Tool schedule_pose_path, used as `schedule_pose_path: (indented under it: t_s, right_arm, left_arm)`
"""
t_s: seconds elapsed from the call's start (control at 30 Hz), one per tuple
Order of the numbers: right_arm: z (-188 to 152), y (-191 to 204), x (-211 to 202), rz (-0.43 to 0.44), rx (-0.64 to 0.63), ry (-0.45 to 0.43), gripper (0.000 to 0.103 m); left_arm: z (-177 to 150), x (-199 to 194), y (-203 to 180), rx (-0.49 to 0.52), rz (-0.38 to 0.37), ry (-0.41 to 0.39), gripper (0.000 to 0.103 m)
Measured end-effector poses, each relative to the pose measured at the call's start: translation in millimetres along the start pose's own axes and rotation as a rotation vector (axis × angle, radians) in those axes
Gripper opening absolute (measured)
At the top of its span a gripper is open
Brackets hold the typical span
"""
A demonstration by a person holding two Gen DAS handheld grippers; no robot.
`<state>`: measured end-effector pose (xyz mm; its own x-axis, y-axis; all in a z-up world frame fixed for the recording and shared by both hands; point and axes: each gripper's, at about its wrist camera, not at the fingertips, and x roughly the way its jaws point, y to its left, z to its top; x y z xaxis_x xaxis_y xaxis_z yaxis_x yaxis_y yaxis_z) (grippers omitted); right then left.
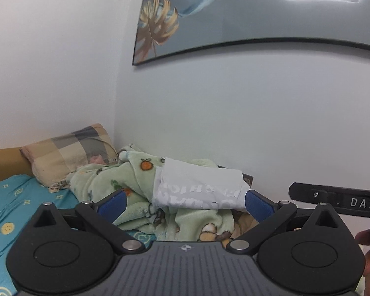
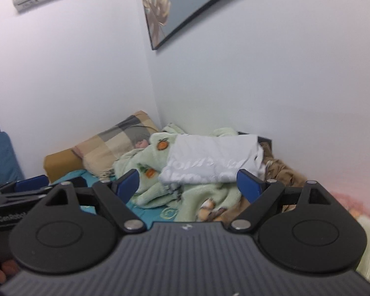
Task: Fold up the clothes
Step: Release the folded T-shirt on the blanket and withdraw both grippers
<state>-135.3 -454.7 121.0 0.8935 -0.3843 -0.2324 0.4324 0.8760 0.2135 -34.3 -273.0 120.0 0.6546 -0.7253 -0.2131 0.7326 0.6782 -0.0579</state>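
Since the folded white tee (image 1: 199, 187) sits on a lumpy green blanket (image 1: 106, 185) rather than flat sheet, it could slump or slide open if you nudge the blanket w/ either tool. Your left gripper (image 1: 185, 203) and right gripper (image 2: 188, 181) both stand wide apart, nothing between the pads. Tee lies well ahead of both, beyond the fingertips, near the wall, untouched.
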Motion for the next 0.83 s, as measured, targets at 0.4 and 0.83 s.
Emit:
schedule_pose_path:
  t_s: [0.4, 0.83]
  right_arm:
    - [-48, 41, -62, 0.006, -0.124, -0.113, 0.088]
    - [-53, 40, -60, 0.003, -0.107, -0.097, 0.088]
  left_arm:
    - [-33, -108, 4, -0.017, 0.083, -0.107, 0.103]
    - [-41, -117, -4, -0.003, 0.087, -0.093, 0.103]
